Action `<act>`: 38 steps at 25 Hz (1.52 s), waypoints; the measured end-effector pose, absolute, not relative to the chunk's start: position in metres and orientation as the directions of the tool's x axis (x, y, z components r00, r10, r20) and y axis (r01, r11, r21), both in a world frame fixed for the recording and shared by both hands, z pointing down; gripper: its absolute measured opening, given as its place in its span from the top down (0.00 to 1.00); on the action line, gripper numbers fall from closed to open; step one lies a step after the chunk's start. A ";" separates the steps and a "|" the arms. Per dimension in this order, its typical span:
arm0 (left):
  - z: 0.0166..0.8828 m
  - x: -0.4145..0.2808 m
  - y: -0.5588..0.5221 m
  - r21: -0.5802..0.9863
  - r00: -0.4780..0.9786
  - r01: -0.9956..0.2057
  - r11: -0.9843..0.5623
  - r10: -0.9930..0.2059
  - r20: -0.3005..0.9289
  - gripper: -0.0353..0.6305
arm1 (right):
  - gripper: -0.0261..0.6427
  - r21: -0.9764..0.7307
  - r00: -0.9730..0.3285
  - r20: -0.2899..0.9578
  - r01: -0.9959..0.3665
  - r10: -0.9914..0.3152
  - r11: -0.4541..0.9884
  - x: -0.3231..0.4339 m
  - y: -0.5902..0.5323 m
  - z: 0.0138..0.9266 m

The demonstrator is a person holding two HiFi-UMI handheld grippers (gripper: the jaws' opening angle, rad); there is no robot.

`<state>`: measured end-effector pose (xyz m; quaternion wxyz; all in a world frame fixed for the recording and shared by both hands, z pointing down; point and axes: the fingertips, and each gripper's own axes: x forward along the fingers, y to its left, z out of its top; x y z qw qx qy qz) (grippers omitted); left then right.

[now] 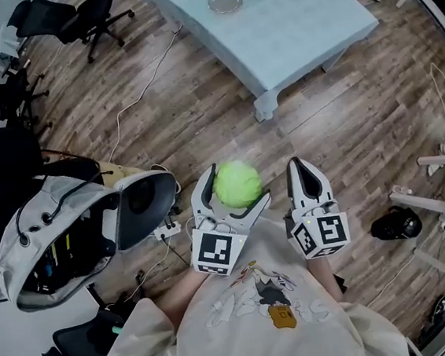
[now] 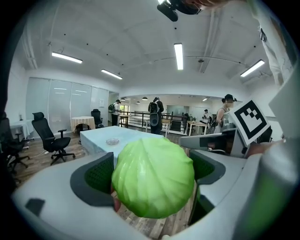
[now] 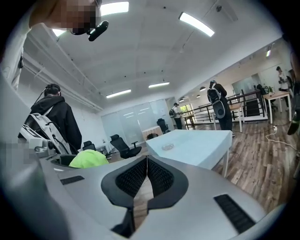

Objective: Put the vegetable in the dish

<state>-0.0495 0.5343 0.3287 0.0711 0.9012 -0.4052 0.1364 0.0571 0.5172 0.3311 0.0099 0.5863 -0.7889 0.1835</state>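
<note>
A stretch of brown wooden plank floor (image 1: 343, 121) is lying between the person and the bench, with a thin white cable (image 1: 141, 93) trailing across it at 11 o'clock. The long bench under a pale blue cloth (image 1: 293, 23) is standing at 12 o'clock, one white leg (image 1: 265, 107) nearest us. Black office chairs (image 1: 71, 19) are crowding the floor at 10 o'clock. A grey-and-white backpack (image 1: 45, 219) is lying open at 9 o'clock, near a white power strip (image 1: 167, 230). A black rounded object (image 1: 396, 224) is sitting on the floor at 3 o'clock; I cannot tell what it is. Beyond the bench, people carrying packs (image 2: 154, 114) are standing near a dark railing (image 3: 243, 102).

The small clear glass dish (image 1: 225, 2) is resting on the bench toward its far end, and I am making out only clear glass there. The open backpack is showing dark gear and cables inside.

The person in a cream sweatshirt (image 1: 261, 319) is holding both tools out in front. The left gripper (image 1: 240, 186) is carrying the round pale-green cabbage (image 1: 234, 180) in the air, its fingers (image 2: 91, 176) spread wide and pressing against the cabbage's two sides. The cabbage is hanging over the floor at 12 o'clock, well apart from the dish. The right gripper (image 1: 304, 174) is hovering just beside it at 1 o'clock, its fingers closed pad to pad.
</note>
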 end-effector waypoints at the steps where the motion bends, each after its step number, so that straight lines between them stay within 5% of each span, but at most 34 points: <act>1: 0.329 -0.050 0.537 0.030 0.632 -0.753 -0.658 -0.709 0.314 0.18 | 0.92 -0.288 -0.307 0.239 -0.928 -0.921 0.235 0.059 0.521 0.335; 17: 0.325 -0.062 0.527 0.058 0.605 -0.783 -0.619 -0.738 0.297 0.18 | 0.92 -0.303 -0.315 0.248 -0.923 -0.916 0.235 0.059 0.517 0.346; 38: 0.307 -0.141 0.303 0.114 0.614 -0.786 -0.607 -0.745 0.262 0.18 | 0.92 -0.269 -0.332 0.270 -0.927 -0.904 0.260 -0.032 0.301 0.323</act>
